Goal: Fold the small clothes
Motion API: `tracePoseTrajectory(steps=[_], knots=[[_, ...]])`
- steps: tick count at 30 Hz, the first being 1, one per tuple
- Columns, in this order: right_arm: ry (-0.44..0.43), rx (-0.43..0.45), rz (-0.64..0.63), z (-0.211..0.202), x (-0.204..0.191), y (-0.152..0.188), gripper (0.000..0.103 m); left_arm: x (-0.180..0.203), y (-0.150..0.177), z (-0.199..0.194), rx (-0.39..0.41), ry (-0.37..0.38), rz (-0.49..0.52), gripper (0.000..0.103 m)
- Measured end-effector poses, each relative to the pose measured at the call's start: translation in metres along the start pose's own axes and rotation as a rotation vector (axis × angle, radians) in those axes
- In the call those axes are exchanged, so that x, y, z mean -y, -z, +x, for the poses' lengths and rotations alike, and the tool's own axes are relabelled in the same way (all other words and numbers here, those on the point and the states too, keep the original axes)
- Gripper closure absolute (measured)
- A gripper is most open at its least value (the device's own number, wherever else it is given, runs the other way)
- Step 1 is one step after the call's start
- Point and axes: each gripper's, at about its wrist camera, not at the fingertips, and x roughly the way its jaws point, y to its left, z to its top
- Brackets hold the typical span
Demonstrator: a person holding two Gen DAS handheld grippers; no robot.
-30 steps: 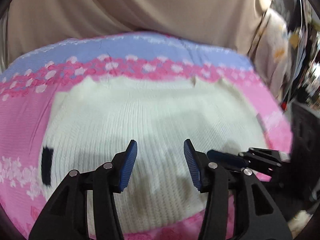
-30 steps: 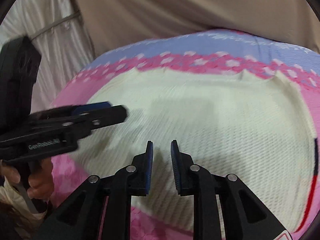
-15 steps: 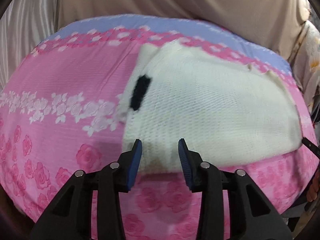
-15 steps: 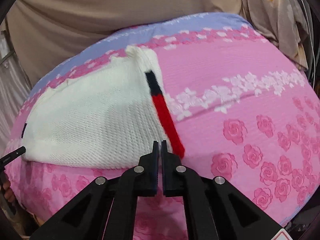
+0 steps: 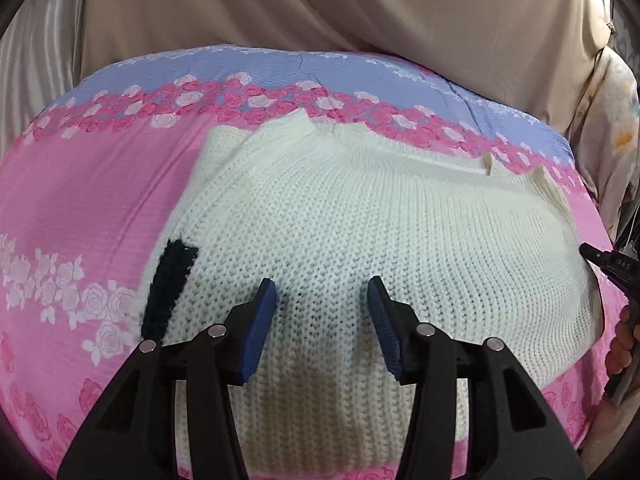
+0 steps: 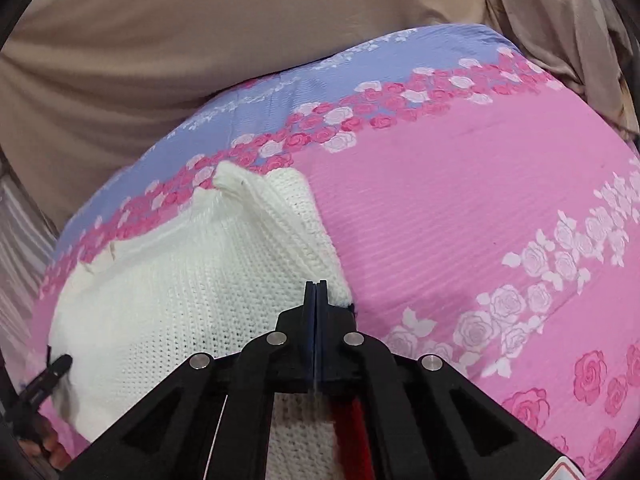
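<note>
The right gripper (image 6: 316, 286) is sitting clenched at the right edge of the white knitted sweater (image 5: 380, 232), whether pinching knit I cannot tell; the left gripper (image 5: 322, 300) is hovering released over its near hem, jaws having just widened. The sweater is lying flat on the pink floral bedsheet (image 5: 80, 208). Judging the fold as just starting, the next move needs both grippers holding an edge.

The bed (image 5: 100, 208) carries a pink rose-print sheet with a blue band along its far edge. A white knitted sweater (image 5: 380, 248) lies flat on it.
</note>
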Motion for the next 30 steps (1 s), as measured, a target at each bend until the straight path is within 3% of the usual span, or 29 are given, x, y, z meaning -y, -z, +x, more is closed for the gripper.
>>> tracePoseTrajectory(steps=[2,4,5,6,9,11,14,18,23,24,28,30], knots=[[0.019,0.035,-0.082,-0.011,-0.019,0.005,0.088,0.006,0.002,0.001,0.006,-0.025,0.005,0.056],[0.084,0.026,-0.137,0.002,-0.024,0.009,0.089,0.013,0.003,0.003,0.016,-0.059,0.026,0.055],[0.137,0.007,-0.129,0.014,-0.018,0.008,0.089,0.015,0.003,0.004,0.019,-0.069,0.034,0.054],[0.145,-0.002,-0.094,0.017,-0.01,0.009,0.081,0.015,0.003,0.004,0.019,-0.072,0.037,0.054],[0.068,0.005,-0.011,-0.004,-0.007,0.005,0.078,0.01,0.003,-0.004,0.007,-0.045,0.017,0.054],[0.017,0.021,-0.066,-0.021,-0.033,0.006,0.075,0.007,0.007,-0.021,0.02,-0.035,0.008,0.052],[-0.105,-0.003,-0.183,-0.033,-0.092,0.015,0.075,0.005,0.015,-0.048,0.086,-0.087,0.03,0.038],[-0.224,-0.084,-0.343,-0.018,-0.172,0.043,0.075,-0.016,0.017,-0.068,0.114,-0.117,-0.024,0.031],[-0.218,-0.188,-0.45,0.028,-0.226,0.07,0.075,-0.057,0.019,-0.077,0.11,-0.151,-0.132,0.027],[-0.195,-0.172,-0.464,0.035,-0.229,0.074,0.074,-0.064,0.02,-0.076,0.103,-0.151,-0.152,0.027],[-0.175,-0.148,-0.486,0.036,-0.235,0.076,0.072,-0.083,0.022,-0.065,0.068,-0.101,-0.216,0.02],[-0.181,-0.149,-0.479,0.037,-0.234,0.075,0.071,-0.085,0.017,-0.052,0.045,-0.04,-0.231,0.015]])
